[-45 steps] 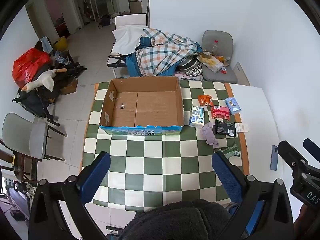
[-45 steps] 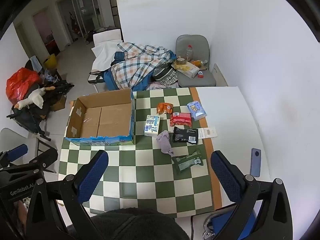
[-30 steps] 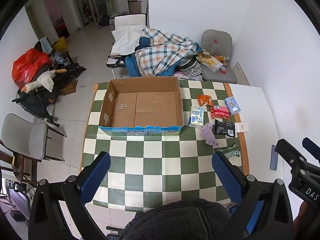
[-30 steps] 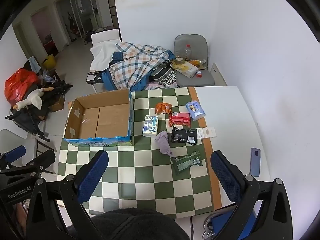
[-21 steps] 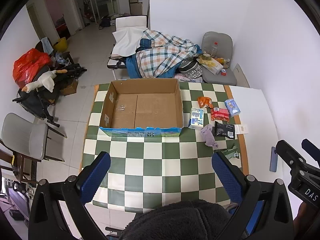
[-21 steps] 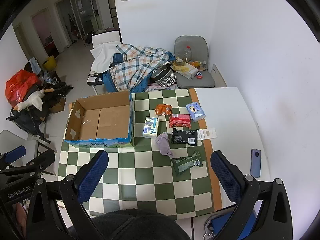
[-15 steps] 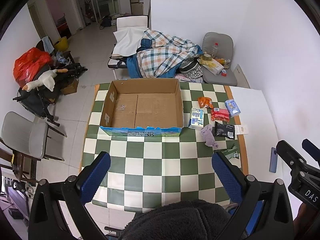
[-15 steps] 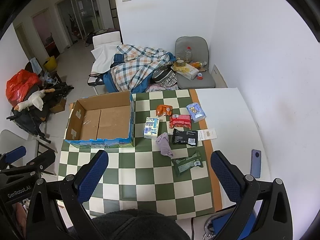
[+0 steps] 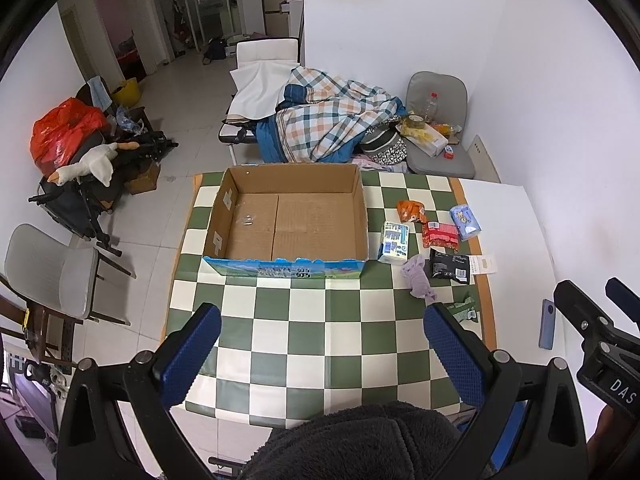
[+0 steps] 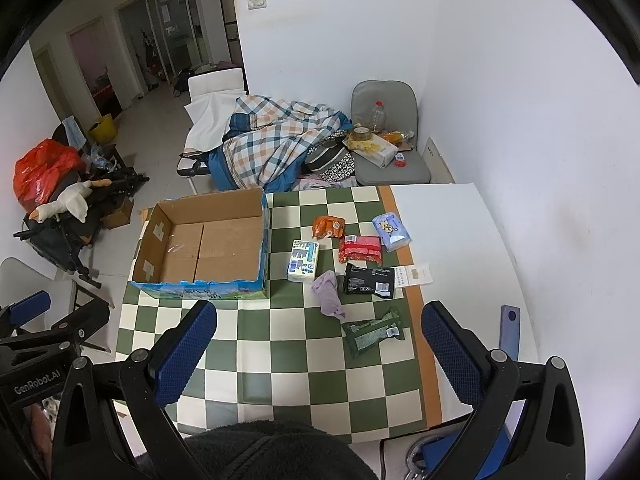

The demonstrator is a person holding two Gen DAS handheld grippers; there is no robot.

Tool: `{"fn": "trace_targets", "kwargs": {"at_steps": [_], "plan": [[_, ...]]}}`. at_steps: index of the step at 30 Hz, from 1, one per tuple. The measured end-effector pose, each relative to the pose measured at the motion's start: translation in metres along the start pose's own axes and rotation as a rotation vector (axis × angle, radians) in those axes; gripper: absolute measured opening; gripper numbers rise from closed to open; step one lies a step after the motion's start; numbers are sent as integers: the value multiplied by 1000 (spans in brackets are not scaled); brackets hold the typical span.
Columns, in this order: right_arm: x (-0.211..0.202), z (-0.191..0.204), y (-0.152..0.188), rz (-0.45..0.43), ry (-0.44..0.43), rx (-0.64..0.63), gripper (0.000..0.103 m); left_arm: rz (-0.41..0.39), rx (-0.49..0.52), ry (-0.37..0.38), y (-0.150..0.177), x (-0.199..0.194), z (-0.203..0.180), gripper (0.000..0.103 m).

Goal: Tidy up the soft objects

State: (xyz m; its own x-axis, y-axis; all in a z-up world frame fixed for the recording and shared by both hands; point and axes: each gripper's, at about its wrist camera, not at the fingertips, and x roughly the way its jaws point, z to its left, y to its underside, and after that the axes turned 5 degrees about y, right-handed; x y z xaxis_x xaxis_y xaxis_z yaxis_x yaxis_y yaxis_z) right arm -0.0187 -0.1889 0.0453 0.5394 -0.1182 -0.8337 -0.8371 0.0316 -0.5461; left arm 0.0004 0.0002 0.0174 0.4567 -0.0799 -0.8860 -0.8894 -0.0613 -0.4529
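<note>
Nothing moved on checkered tablecloth (image 10: 288, 360); bedding (image 10: 276, 144) behind.

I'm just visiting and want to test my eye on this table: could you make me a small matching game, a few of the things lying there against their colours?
Things:
1. cardboard box
2. crumpled cloth
3. snack packet farthest from the camera
4. flat pack beside the white card

Colours or states:
A. black with a white label
B. orange
C. open and empty, brown inside
D. pale purple

Pairs: 1-C, 2-D, 3-B, 4-A
</note>
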Motion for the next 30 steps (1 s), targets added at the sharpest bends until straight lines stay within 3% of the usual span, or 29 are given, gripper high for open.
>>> {"fn": "trace_targets", "kwargs": {"at_steps": [30], "plan": [[-12, -10, -2, -63, -2, 7, 103, -55, 0, -8, -10, -12, -6, 103]]}}
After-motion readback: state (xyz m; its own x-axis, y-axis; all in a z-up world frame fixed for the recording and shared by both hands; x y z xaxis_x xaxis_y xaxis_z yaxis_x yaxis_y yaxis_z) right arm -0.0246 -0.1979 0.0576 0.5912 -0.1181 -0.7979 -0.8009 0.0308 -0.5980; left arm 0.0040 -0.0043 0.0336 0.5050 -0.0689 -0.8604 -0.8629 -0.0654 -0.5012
